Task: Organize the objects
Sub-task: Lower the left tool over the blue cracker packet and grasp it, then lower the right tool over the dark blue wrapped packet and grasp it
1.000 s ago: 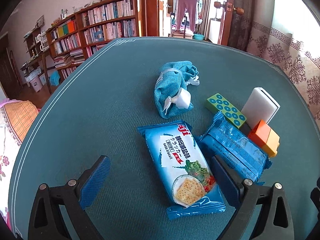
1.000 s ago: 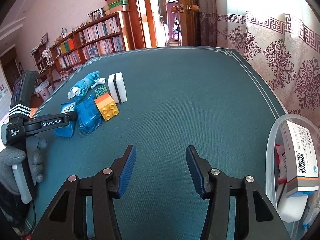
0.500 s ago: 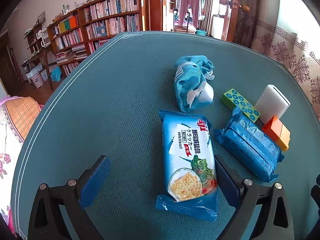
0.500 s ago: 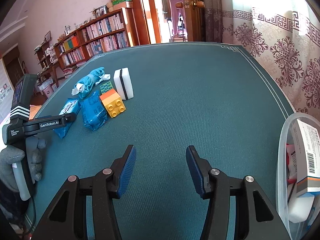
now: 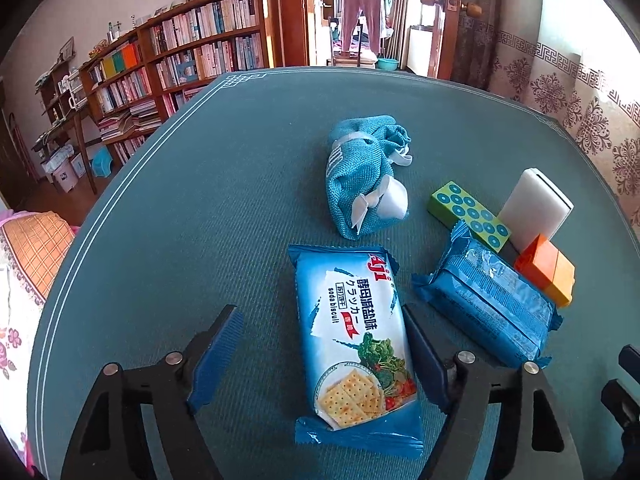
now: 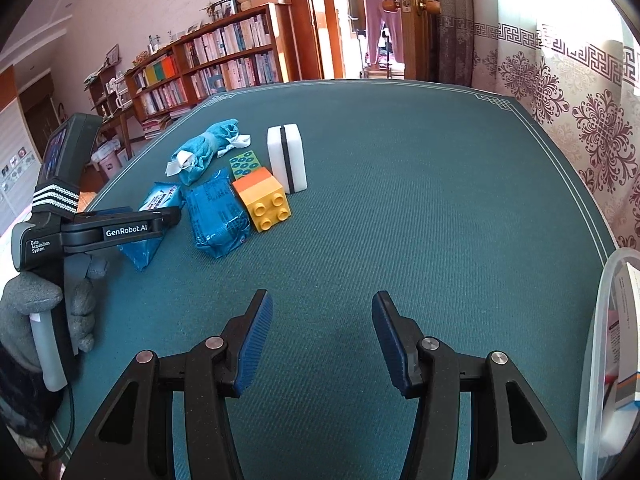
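Straddling the cracker packet (image 5: 354,344), the left gripper (image 5: 324,354) has its jaws on either side of it: the right pad sits against the packet's right edge, the left pad stands clear with bare cloth between, so no grip yet. Jaws have just been closing, packet between them. Packet lies flat, label up, lengthwise along the fingers, near the left edge of the table (image 5: 200,208).

Beside it to the right: a second blue wrapped packet (image 5: 486,306), lying at a slant, just apart from the first. Behind that one, touching or nearly so: a green dotted block (image 5: 468,214), a white sponge (image 5: 534,208) standing on edge, and an orange-and-yellow brick (image 5: 546,274) at the packet's far right side. A rolled blue cloth (image 5: 364,180) with white ties lies just beyond the cracker packet.

Right gripper (image 6: 322,338) hangs over bare green cloth toward the table's near edge, jaws at a middling gap, nothing between them. Well apart from the cluster.

Right wrist view also shows a gloved hand (image 6: 36,308) on the left gripper's handle. Clear plastic bin (image 6: 600,344) at the table's right edge, holding boxes; contents mostly cut off.
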### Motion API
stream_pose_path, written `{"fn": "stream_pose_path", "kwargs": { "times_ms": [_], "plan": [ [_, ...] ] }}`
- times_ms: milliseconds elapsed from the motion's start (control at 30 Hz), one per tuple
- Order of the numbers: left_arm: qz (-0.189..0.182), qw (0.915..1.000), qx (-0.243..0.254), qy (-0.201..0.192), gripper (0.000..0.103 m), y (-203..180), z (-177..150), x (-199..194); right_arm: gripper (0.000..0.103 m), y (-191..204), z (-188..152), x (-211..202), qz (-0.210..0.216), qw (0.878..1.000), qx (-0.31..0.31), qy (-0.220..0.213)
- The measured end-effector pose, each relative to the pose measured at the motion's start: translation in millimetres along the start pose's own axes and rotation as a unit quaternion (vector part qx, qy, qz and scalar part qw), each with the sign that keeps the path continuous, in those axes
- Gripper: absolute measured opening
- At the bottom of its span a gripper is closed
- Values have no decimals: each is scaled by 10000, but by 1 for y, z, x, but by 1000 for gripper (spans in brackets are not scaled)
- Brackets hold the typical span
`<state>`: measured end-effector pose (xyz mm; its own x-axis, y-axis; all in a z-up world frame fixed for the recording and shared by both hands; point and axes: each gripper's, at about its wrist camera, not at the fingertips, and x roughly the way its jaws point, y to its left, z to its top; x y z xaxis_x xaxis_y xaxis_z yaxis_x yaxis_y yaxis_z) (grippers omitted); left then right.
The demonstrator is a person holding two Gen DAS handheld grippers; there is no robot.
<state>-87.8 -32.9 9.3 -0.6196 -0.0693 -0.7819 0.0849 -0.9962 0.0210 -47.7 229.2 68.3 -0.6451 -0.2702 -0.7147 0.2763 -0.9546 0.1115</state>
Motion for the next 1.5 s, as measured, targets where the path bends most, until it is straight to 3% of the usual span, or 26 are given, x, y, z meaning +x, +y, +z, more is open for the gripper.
{"fn": "stream_pose_path", "kwargs": {
  "times_ms": [133, 200, 267, 833, 1067, 1333, 1500],
  "plan": [
    [-170, 9998, 88, -27, 61, -3, -1, -3, 54, 4, 3, 6, 149, 9999, 29, 60],
    [-220, 9997, 114, -37, 48, -3, -1, -5, 54, 7, 5, 8, 214, 9998, 12, 62],
    [-253, 9996, 107, -38, 45, -3, -1, -6, 54, 11, 7, 9, 298, 9995, -23, 49],
    [-358, 9992, 2, -201, 45, 9, 3, -20, 54, 53, 35, 38, 884, 9943, -598, -39],
    [-373, 9991, -81, -167, 45, 12, 3, -19, 66, 64, 47, 56, 1057, 9913, -778, -45],
    [-386, 9990, -163, -180, 45, 19, 5, -20, 68, 70, 56, 70, 909, 9905, -1031, -69],
    [-338, 9989, -268, -192, 45, 25, 7, -20, 74, 68, 63, 80, 1032, 9904, -919, -2]
  ]
}}
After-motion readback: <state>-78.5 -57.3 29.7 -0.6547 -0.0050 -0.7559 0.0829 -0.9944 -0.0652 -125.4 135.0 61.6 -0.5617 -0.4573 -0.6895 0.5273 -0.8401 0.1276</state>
